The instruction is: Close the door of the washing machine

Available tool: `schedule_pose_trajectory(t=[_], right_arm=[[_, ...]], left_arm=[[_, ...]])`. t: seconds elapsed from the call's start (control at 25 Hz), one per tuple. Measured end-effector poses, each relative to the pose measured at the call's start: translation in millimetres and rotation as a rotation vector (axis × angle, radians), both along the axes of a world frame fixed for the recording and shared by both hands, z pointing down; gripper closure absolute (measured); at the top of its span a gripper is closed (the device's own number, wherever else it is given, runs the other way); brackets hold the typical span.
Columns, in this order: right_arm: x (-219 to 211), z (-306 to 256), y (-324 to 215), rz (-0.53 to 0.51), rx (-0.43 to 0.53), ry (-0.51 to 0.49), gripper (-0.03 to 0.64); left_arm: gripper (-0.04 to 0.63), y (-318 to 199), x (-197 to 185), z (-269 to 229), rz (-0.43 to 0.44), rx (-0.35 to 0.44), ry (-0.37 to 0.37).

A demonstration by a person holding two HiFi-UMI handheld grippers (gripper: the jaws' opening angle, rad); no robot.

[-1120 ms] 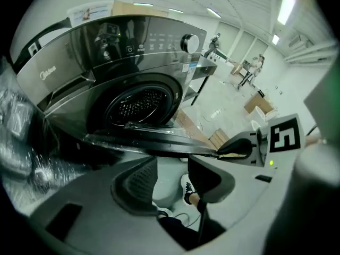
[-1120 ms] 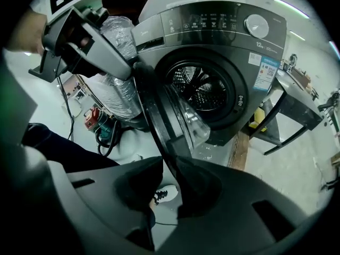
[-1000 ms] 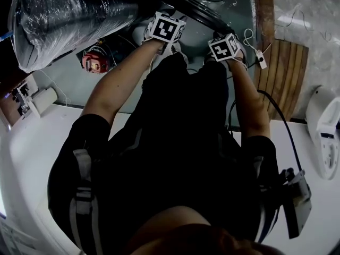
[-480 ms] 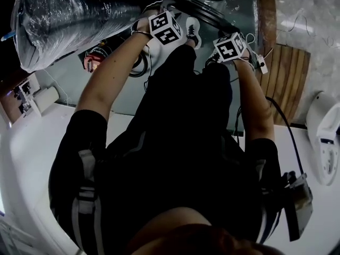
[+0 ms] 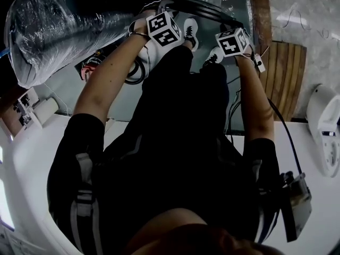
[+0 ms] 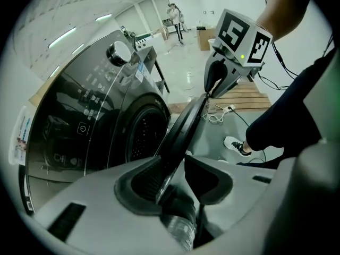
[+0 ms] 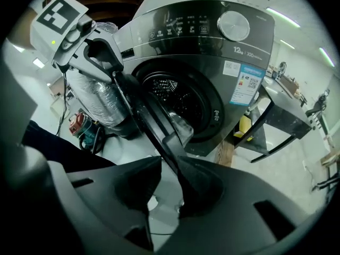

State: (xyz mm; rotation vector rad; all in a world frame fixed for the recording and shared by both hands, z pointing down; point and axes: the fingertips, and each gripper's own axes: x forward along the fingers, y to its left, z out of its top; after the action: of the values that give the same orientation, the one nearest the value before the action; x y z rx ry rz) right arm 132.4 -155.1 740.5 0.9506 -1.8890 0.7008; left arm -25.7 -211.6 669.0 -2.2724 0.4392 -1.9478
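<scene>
The dark grey washing machine [image 7: 212,31] stands with its round door [image 7: 149,121] swung open, and the drum opening [image 7: 175,105] shows behind it. I see the door [image 6: 183,126] edge-on in both gripper views. My left gripper [image 6: 172,177] has just been closing and its pads sit on the door's rim. My right gripper [image 7: 164,185] has just been opening. The rim lies against one of its pads and a gap shows at the other. Each gripper appears in the other's view, the left gripper [image 7: 106,62] and the right gripper [image 6: 215,81], both at the door's edge.
A plastic-wrapped roll [image 5: 58,31] leans left of the machine, with a red tool [image 5: 87,68] on the floor by it. A wooden pallet [image 5: 289,73] and a power strip with its cable [image 6: 223,110] lie to the right. A black metal table [image 7: 276,121] stands beside the machine.
Both hands have moved up the head view toward the door's rim. The left gripper's marker cube has rolled about its own axis.
</scene>
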Motion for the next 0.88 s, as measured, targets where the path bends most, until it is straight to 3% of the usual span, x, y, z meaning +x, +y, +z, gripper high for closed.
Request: schedule_pose_trajectory(t=[0.32, 0.48, 0.88], right_arm=[[15, 0, -35, 0.066, 0.051, 0.016, 0.509], [18, -1, -50, 0.088, 0.066, 0.021, 0.508], [32, -2, -88, 0.167, 0.112, 0.017, 0.526]], left_arm=[[0.454, -21, 8, 1, -0.056, -0.033, 0.054], [0.454, -30, 9, 1, -0.055, -0.025, 0.063], [0.455, -54, 16, -1, -0.146, 0.015, 0.105]])
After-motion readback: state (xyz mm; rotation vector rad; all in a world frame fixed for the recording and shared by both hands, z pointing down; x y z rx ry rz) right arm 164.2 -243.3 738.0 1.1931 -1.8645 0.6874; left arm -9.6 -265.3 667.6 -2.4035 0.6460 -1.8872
